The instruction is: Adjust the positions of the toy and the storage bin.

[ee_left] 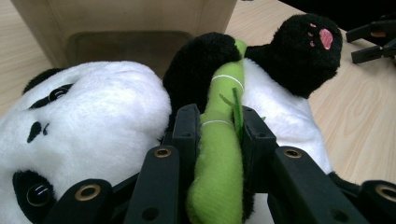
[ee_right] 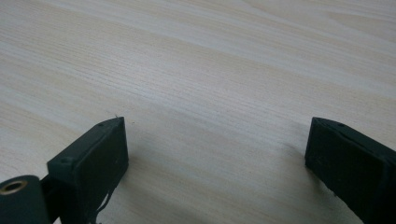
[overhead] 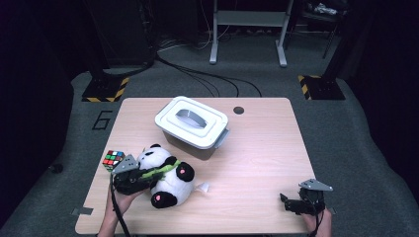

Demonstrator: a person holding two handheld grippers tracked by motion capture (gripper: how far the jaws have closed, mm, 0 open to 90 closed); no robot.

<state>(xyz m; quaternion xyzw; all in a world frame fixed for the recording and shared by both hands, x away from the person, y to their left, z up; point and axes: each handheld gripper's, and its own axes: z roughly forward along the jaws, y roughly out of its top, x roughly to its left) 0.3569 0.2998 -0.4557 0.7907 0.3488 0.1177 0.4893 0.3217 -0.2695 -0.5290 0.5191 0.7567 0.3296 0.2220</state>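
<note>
A light wooden table (overhead: 257, 163) stands on grey carpet (overhead: 346, 148) in a dim room. Black cables (overhead: 197, 74) cross the floor at the far side, past a grey metal frame (overhead: 247, 29) (hazard-striped stand bases (overhead: 104, 90) sit left and right).

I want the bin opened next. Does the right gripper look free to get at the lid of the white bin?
Probably yes. The right gripper is open and holds nothing, and bare table lies between it and the bin's lid. The panda and left gripper sit off to the side.
</note>
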